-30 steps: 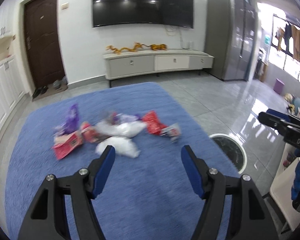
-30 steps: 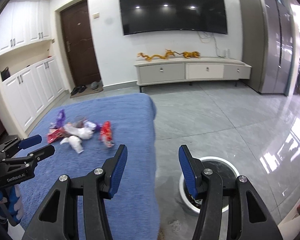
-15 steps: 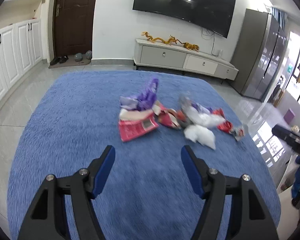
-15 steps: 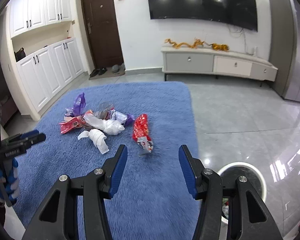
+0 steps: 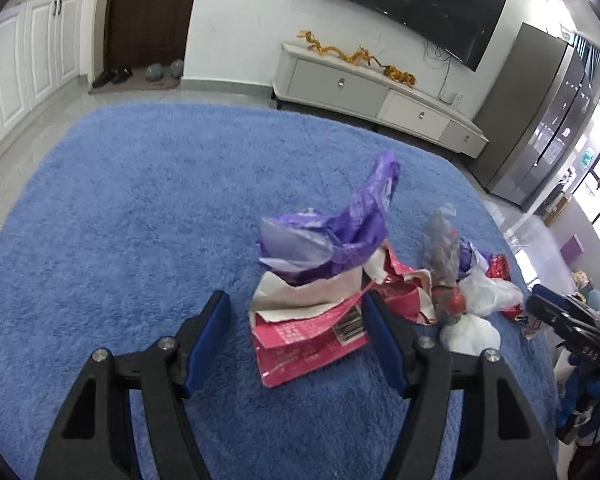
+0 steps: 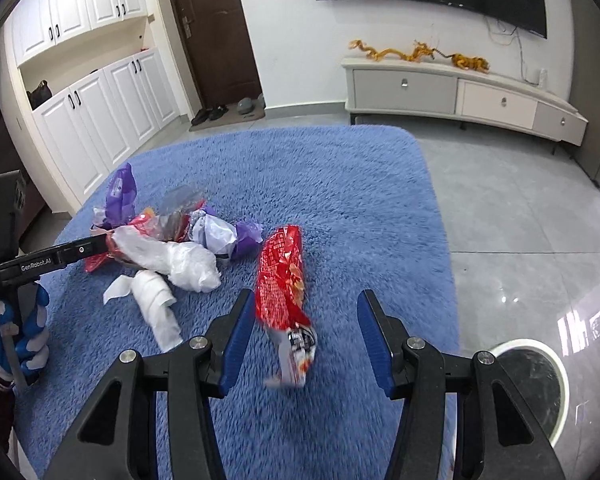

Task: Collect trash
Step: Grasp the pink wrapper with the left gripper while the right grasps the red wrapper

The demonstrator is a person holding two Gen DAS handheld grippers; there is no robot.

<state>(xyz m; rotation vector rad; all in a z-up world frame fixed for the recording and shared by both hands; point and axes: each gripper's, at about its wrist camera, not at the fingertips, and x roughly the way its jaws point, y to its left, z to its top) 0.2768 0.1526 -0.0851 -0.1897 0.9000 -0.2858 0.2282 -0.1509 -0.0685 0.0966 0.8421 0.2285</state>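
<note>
A pile of trash lies on a blue rug (image 5: 120, 208). In the left wrist view my left gripper (image 5: 298, 316) is open, its fingers on either side of a torn pink and white packet (image 5: 312, 330); a purple wrapper (image 5: 348, 224) lies just behind it. In the right wrist view my right gripper (image 6: 306, 322) is open around a red snack bag (image 6: 282, 280) lying on the rug (image 6: 340, 184). White plastic and tissue (image 6: 168, 264) lie to its left. A white-rimmed trash bin (image 6: 536, 380) stands on the floor at the right.
A white TV cabinet (image 6: 452, 88) stands against the far wall under a TV. White cupboards (image 6: 92, 112) and a brown door are at the left. Grey tile floor (image 6: 520, 208) surrounds the rug. The left gripper also shows at the left of the right wrist view (image 6: 40, 264).
Both grippers have moved forward and down toward the trash pile. The left now straddles the pink packet and the right straddles the red snack bag. Both stay open.
</note>
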